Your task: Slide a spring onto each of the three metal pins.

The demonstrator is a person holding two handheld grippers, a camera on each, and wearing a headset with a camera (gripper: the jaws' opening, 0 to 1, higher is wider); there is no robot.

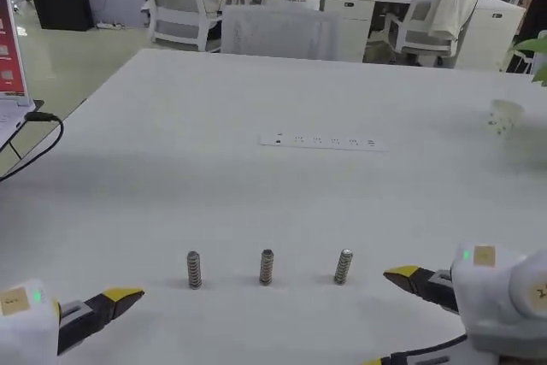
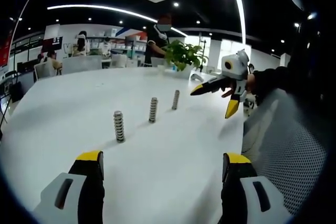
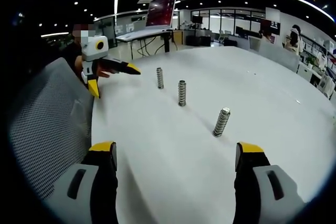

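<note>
- We see three coils in a row on the white table (image 1: 171,143), near its front edge: left spring (image 1: 194,270), middle spring (image 1: 267,267), right spring (image 1: 343,267).
- Left spring and middle spring stand upright; right spring leans a little.
- We cannot make out the pins under the coils.
- Left gripper (image 2: 163,157): jaws spread wide, nothing between them, yellow tips over bare table.
- In the left gripper view the left spring stands ahead of the jaws, closer to the left jaw's line and clear of both tips. The other two springs recede behind it toward the right.
- In the head view we find this gripper at the bottom left corner, left of the left spring and nearer to us, apart from it.
- Right gripper (image 3: 176,147): jaws spread wide, holding nothing.
- In the right gripper view the right spring stands ahead of the jaws, toward the right jaw's side, touching neither tip. Middle spring and left spring sit further back to the left.
- In the head view one yellow tip of the right gripper points at the right spring from the right, near but apart.
- Each gripper shows in the other's view, beyond the row of springs, with its jaws spread there too.
- Socket strip (image 1: 320,141) lies mid-table, well beyond the springs.
- Laptop (image 3: 163,8) stands on another table in the background.
- Grey mesh chair back (image 2: 283,145) is beside the table's near edge.
</note>
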